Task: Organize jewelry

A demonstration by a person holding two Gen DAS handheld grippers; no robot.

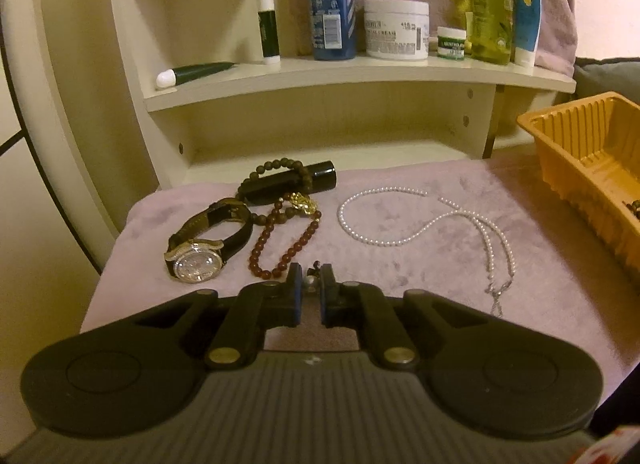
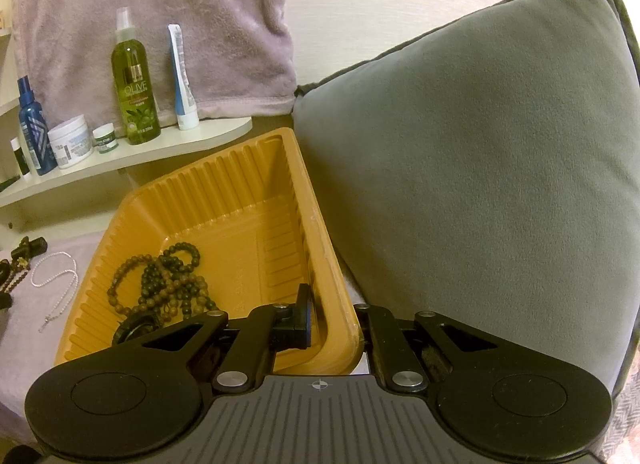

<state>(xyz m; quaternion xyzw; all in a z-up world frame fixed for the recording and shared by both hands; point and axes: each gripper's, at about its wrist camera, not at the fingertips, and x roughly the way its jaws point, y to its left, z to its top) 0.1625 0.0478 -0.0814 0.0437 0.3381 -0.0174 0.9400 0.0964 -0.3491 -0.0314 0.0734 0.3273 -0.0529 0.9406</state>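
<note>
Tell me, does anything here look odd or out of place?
A few things. The orange tray sits tilted, its corner pinched by the right tongs. A dark tube lies among the jewelry, a bead bracelet draped over it. On the shelf, a green tube lies flat while the others stand.

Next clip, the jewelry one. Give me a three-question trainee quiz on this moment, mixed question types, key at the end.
1. True or false: the orange tray already holds bead bracelets.
2. What does the right gripper grip?
A. tray wall
B. grey cushion
C. pearl necklace
3. Which piece lies nearest the left gripper on the pink towel: the watch, the red bead bracelet, or the pearl necklace?

Key: 1 true; 2 A; 3 red bead bracelet.
</note>
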